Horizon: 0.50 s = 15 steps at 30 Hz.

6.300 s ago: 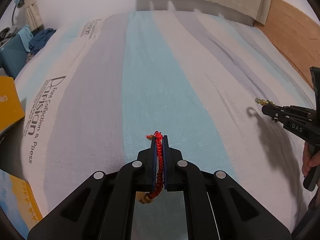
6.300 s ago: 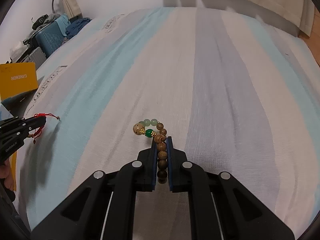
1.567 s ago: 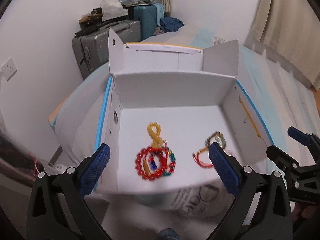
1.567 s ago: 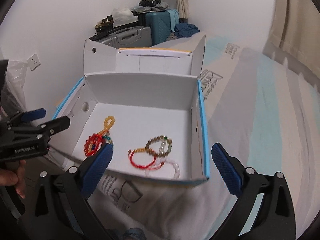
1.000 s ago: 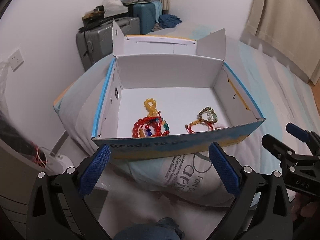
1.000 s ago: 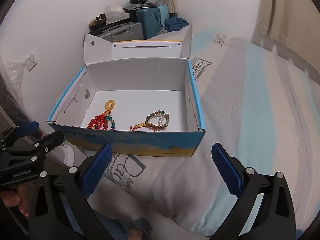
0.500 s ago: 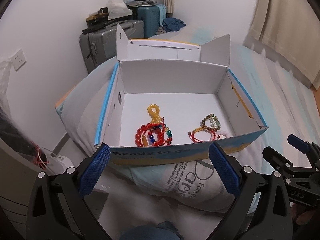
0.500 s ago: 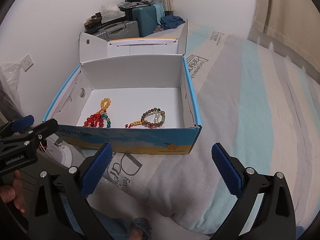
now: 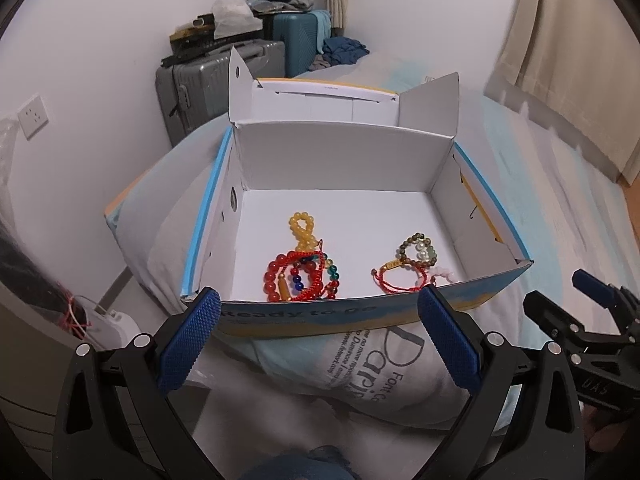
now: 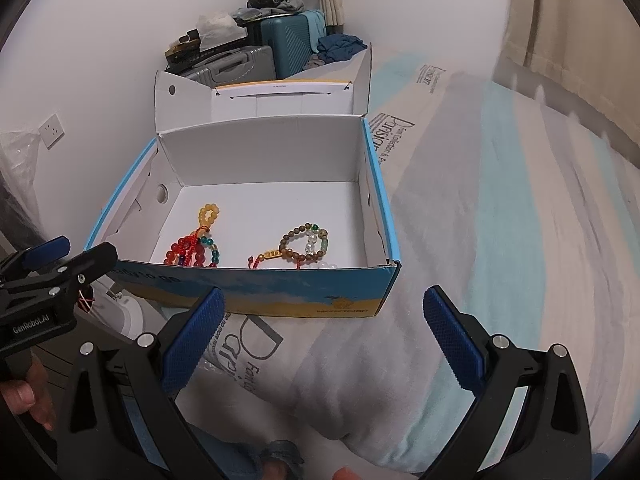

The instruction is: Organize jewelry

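Observation:
An open white cardboard box [image 9: 340, 160] with a blue outside stands on the bed; it also shows in the right wrist view [image 10: 264, 140]. Inside lie a heap of red, yellow and coloured bead bracelets [image 9: 302, 268] on the left, and a wooden bead bracelet with a red cord bracelet [image 9: 412, 264] on the right. Both heaps show in the right wrist view, the red heap [image 10: 196, 244] and the wooden bracelet [image 10: 304, 246]. My left gripper [image 9: 318, 344] is open and empty, in front of the box. My right gripper [image 10: 320, 340] is open and empty, in front of the box too.
The box's lid flap [image 9: 324, 100] stands up behind it. Suitcases [image 9: 208, 84] with clutter stand against the wall beyond the bed corner. The striped bedsheet [image 10: 500, 220] stretches to the right. A curtain [image 9: 580, 52] hangs at the far right.
Both grippers held bracelets over the bedsheet several seconds ago; now both are open and empty and the bracelets lie in the box. In the last second both views shift only slightly.

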Motion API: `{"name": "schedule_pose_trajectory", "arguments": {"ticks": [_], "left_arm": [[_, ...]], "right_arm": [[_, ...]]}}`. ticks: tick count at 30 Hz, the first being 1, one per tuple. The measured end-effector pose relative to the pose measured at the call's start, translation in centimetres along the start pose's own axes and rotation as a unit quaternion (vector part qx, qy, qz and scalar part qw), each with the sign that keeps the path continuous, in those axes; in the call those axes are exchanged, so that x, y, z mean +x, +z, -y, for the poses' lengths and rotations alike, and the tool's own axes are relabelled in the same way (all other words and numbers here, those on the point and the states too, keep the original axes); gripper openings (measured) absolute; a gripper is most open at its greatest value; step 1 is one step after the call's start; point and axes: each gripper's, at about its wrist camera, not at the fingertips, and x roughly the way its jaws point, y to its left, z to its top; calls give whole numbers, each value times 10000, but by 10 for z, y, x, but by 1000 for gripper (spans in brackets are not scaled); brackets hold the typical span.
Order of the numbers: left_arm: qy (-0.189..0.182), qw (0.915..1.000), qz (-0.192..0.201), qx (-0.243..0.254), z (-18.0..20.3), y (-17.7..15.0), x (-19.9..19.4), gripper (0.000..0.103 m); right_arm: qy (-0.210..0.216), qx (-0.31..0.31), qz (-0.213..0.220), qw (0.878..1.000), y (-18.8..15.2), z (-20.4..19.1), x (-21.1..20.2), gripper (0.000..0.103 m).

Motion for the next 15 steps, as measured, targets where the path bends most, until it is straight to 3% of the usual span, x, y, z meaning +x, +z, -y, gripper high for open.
{"name": "schedule_pose_trajectory", "arguments": {"ticks": [5,10,15], "left_arm": [[47,10000,55,-17,0,0,0,97],[431,9991,30,30,0,0,3,97],[296,9995,54,-78,-3,1,1,97]], "right_arm": [[-20,-75,2,10000,-1,-3,1,95],[-13,-96,-2,10000,-1,-5,3,95],[-12,-132,-4,9999,-2,-7,3,95]]}}
